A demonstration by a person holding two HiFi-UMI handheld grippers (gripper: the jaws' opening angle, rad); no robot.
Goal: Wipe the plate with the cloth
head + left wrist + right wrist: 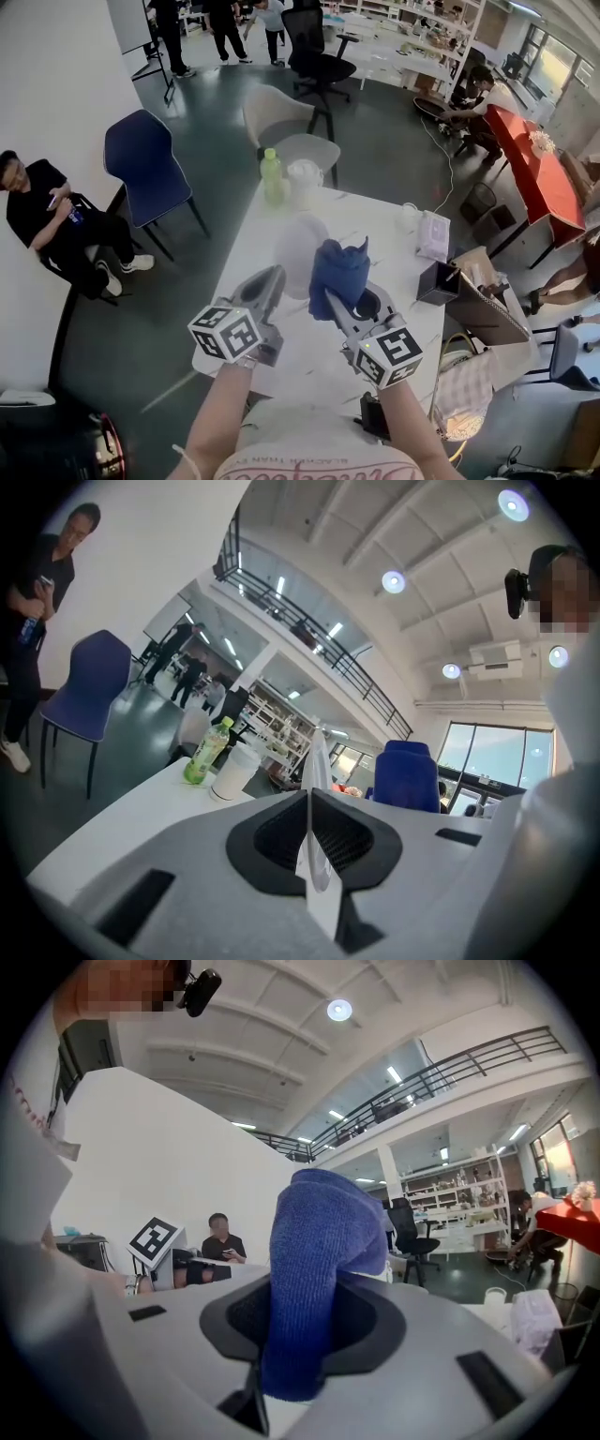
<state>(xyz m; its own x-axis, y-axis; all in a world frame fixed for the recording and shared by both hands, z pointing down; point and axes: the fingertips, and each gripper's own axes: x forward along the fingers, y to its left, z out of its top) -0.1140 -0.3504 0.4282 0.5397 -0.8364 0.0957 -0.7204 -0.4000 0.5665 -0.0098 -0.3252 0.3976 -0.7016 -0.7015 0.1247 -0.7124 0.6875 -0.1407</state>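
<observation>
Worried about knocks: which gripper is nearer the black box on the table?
Right. The right gripper, holding the blue cloth, is just left of the black box in the head view; the left gripper, holding the plate, is farther left.

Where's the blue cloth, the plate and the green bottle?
cloth (319,1251): right gripper view, on its folded middle.
plate (315,860): left gripper view, on its thin edge.
green bottle (271,178): head view, on its body.

You are looking at a deep blue cloth (339,272) and a plain white plate (296,246); the surface (375,225) is showing white, the bottle (271,175) pale green.
</observation>
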